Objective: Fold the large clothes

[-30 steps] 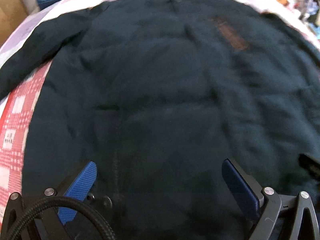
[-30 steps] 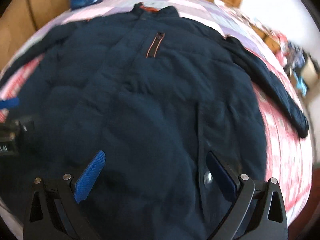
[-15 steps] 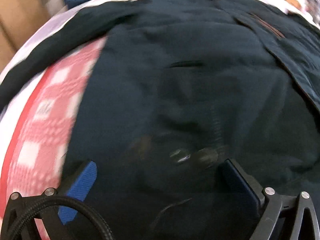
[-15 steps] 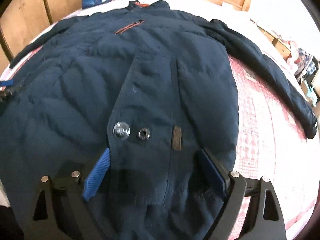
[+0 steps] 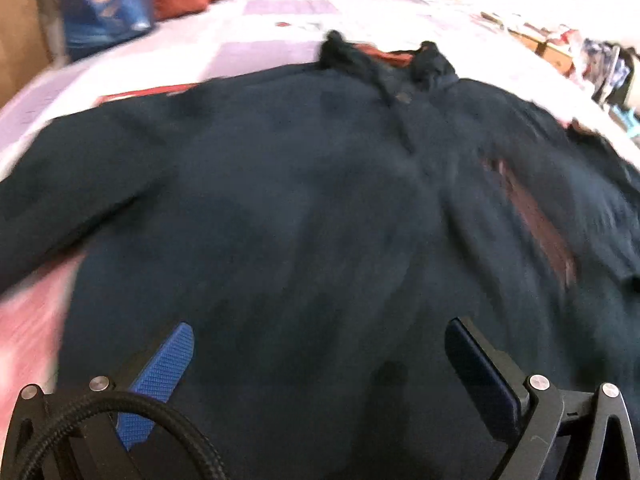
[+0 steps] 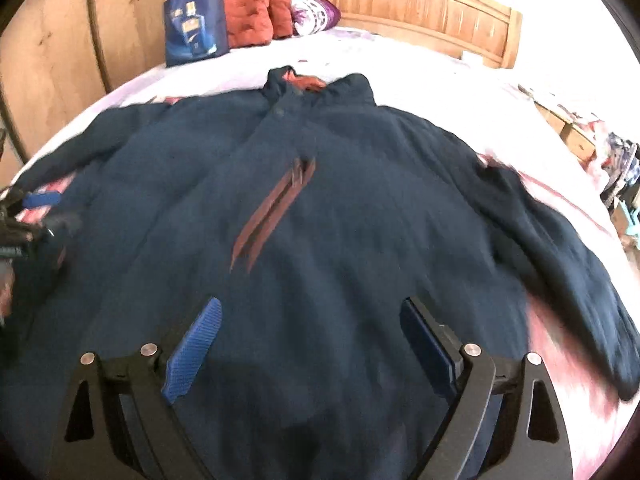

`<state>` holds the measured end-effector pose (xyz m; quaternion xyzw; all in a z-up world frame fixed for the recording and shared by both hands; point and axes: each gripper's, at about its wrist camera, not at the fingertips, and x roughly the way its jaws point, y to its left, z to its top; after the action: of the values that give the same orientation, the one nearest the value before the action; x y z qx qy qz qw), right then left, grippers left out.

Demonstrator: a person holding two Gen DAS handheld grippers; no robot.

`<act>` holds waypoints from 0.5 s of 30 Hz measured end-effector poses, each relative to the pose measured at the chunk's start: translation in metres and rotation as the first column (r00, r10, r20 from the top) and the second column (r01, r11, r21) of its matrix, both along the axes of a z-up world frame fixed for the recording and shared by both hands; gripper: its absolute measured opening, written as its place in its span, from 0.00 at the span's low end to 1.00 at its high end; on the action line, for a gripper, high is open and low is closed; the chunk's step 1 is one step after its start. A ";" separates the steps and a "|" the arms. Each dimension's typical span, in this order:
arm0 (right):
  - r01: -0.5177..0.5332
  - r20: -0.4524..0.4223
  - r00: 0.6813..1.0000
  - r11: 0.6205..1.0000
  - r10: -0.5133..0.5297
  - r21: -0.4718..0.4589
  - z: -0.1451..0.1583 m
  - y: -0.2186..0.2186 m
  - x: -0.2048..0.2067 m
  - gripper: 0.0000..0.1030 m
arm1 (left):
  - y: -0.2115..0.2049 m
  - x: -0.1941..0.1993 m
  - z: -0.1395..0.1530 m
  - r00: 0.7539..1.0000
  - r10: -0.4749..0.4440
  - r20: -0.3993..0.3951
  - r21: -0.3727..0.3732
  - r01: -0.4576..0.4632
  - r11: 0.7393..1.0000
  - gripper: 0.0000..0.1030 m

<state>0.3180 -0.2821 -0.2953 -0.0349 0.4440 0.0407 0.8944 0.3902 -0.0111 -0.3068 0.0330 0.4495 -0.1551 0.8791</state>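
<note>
Both the left gripper (image 5: 320, 356) and right gripper (image 6: 310, 340) angle downward, jaws spread wide, gripping nothing.

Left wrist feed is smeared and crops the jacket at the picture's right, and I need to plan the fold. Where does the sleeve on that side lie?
Observer: The right wrist view shows it. The dark navy padded jacket has that sleeve spread out away from the body. It lies on the pink checked bedspread, which shows between sleeve and body.
Operator: Right gripper holding anything?
Observer: No. The right gripper is over the jacket's lower front. Its jaws have just been closing a little but stand wide apart, with nothing pinched between them.
</note>
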 end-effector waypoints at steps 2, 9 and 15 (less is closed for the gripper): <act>0.020 -0.024 1.000 1.000 -0.020 -0.001 -0.012 0.011 0.050 0.90 | -0.028 0.031 -0.007 0.999 -0.030 0.017 0.022 0.030 0.999 1.00; -0.050 -0.120 0.992 0.996 0.041 -0.075 -0.056 0.014 0.146 0.96 | -0.042 0.114 -0.045 1.000 -0.003 -0.020 0.085 0.005 0.996 1.00; 0.272 -0.071 0.960 0.962 -0.271 0.002 -0.054 -0.116 0.136 0.98 | 0.023 0.123 -0.051 0.995 0.087 0.046 0.106 -0.092 0.990 1.00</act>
<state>0.4542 -0.3980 -0.3496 0.0330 0.4756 -0.0786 0.8755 0.5130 0.0121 -0.3576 0.0634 0.4400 -0.0904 0.8912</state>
